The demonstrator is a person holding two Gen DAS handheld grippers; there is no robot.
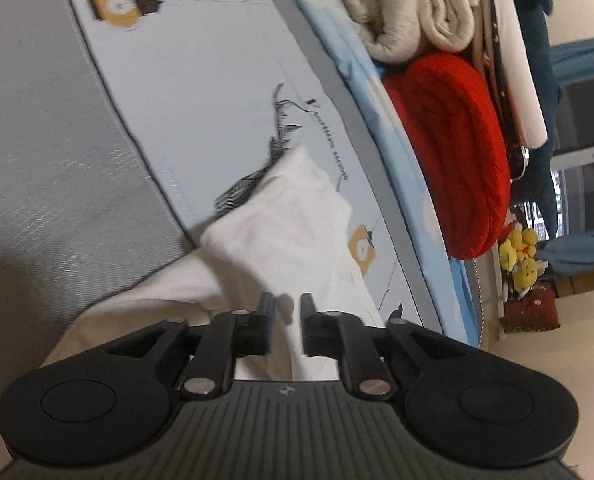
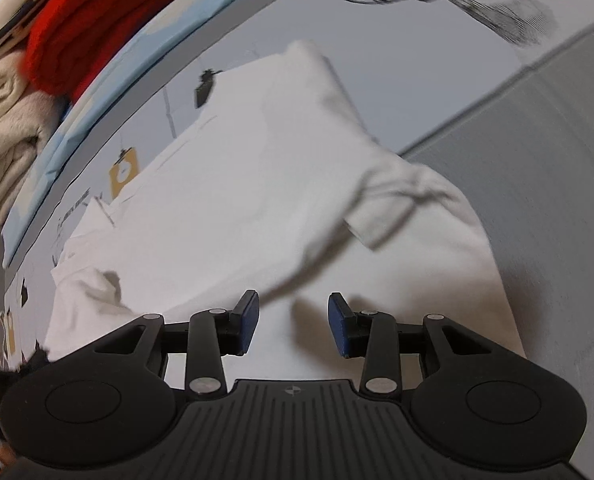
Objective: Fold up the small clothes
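Note:
A small white garment (image 1: pixel 289 216) lies on a pale blue printed sheet (image 1: pixel 201 80), with one part folded over and pointing up and away. My left gripper (image 1: pixel 287 312) hovers over its near part, jaws a little apart, and only cloth shows below the gap. In the right wrist view the same white garment (image 2: pixel 237 184) spreads wide, a sleeve flap (image 2: pixel 381 220) turned over on its right side. My right gripper (image 2: pixel 293 316) stands open above the garment's near edge, with nothing between its blue pads (image 2: pixel 249 320).
A grey mat (image 1: pixel 37 140) borders the sheet. Along the sheet's far edge are a rolled red blanket (image 1: pixel 457 152), beige blankets (image 1: pixel 409 12) and hanging clothes. Yellow plush toys (image 1: pixel 517 256) sit beyond. A dark furry sleeve (image 2: pixel 1 376) shows at the lower left of the right wrist view.

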